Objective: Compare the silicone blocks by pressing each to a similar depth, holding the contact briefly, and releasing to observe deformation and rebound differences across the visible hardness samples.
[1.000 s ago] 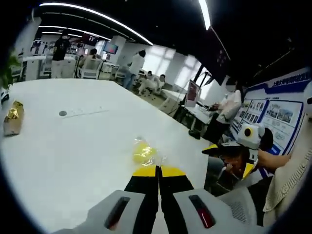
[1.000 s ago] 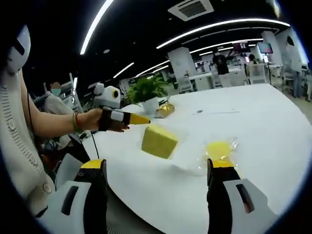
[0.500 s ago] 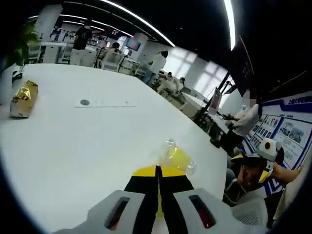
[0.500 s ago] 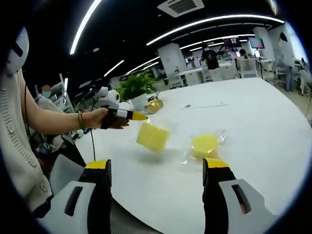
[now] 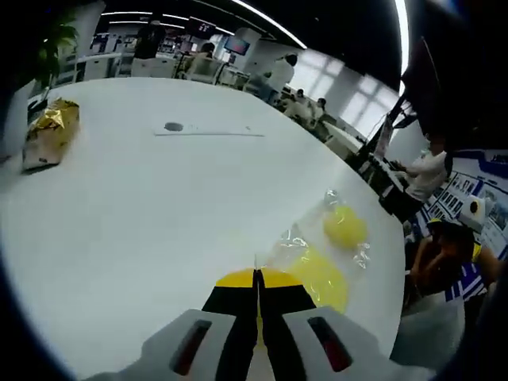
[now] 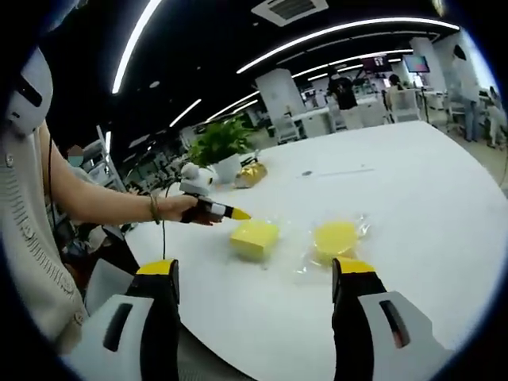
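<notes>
1. Left gripper has its jaws clenched together, yellow tips low over the counter, right at the near edge of a square yellow block in clear wrap. Cannot tell if the tips touch the wrap.
2. Right gripper is released, jaws wide apart, hovering off the counter's near edge with nothing between them.
3. White counter is large and rounded, carrying everything below.
4. Potted plant sits at the far left of the counter in the right gripper view.
5. Gold foil packet lies well apart from the blocks, near the plant; in the right gripper view the packet is just beside the pot.
6. Square block lies flat, with the left gripper, held in a hand, pointing at its left side.
7. Round yellow block, also wrapped, lies just beside the square one, to its right; in the left gripper view the round block is beyond it.
</notes>
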{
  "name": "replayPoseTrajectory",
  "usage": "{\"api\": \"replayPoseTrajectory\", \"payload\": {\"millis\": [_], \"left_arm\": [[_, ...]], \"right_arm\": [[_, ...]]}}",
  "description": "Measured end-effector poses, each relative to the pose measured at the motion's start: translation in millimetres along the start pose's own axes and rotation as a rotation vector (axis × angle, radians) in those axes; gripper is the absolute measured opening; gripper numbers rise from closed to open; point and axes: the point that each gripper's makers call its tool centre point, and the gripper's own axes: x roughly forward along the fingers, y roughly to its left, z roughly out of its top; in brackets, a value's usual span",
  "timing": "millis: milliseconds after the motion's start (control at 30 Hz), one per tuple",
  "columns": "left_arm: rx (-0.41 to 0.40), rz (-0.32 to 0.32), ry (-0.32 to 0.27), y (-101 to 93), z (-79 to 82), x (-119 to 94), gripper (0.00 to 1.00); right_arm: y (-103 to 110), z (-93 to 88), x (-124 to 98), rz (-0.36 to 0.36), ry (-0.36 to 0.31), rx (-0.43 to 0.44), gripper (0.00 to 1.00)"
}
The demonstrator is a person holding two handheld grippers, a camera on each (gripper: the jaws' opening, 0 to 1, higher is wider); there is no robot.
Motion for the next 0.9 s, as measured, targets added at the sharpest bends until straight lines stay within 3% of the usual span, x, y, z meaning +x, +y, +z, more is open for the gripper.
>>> {"api": "replayPoseTrajectory", "payload": {"millis": [233, 433, 500, 567, 633, 733, 900], "left_arm": [[0.013, 0.004, 0.013, 3.8, -3.5, 3, 0.00], [0.011, 0.008, -0.002, 4.1, -2.8, 0, 0.01], [-0.010, 0.041, -0.020, 8.0, -0.4, -5, 0.12], [-0.016, 0.060, -0.025, 9.1, -0.5, -9, 0.32], [-0.015, 0.081, -0.017, 7.6, -3.1, -16, 0.43], [0.037, 0.084, -0.019, -3.4, -6.2, -31, 0.39], [0.038, 0.061, -0.090, -38.5, -16.3, -68, 0.44]], "right_arm": [[-2, -10.8, 3, -0.006, 0.023, 0.023, 0.73], [1, -7.1, 4, 0.002, 0.008, 0.025, 0.73], [2, -5.8, 5, 0.004, 0.003, 0.020, 0.73], [4, -6.3, 5, 0.008, 0.002, 0.018, 0.73], [6, -7.1, 6, 0.012, 0.003, 0.016, 0.73], [12, -8.7, 7, 0.020, 0.006, 0.009, 0.73], [20, -18.2, 10, 0.025, 0.049, -0.017, 0.72]]}}
